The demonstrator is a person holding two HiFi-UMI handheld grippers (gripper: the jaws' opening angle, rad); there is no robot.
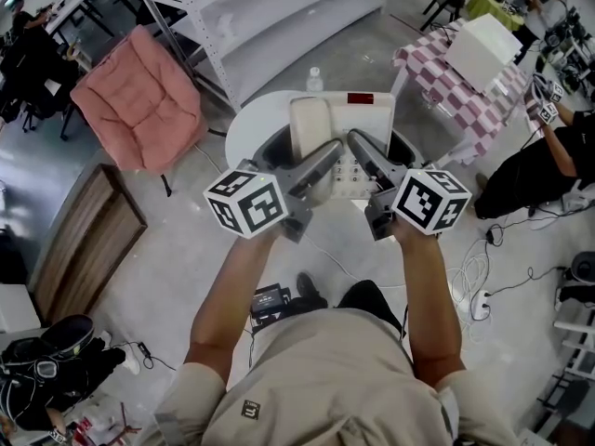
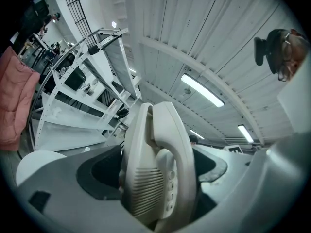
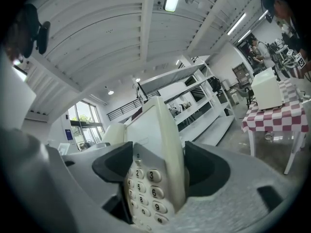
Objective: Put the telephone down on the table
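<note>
Telephone (image 1: 346, 128) up at centre frame over the round white table (image 1: 249, 130), long axis running straight up the picture, keypad end nearest the person, handset along its left edge. Pinched from both sides: left gripper (image 2: 155, 169) closed on the handset side, right gripper (image 3: 160, 169) closed on the keypad side. Hard to say whether touching the table, underside hidden.

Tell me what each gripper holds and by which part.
Both hold the telephone. The left gripper has its jaws shut on the handset side, the right gripper on the keypad side.
</note>
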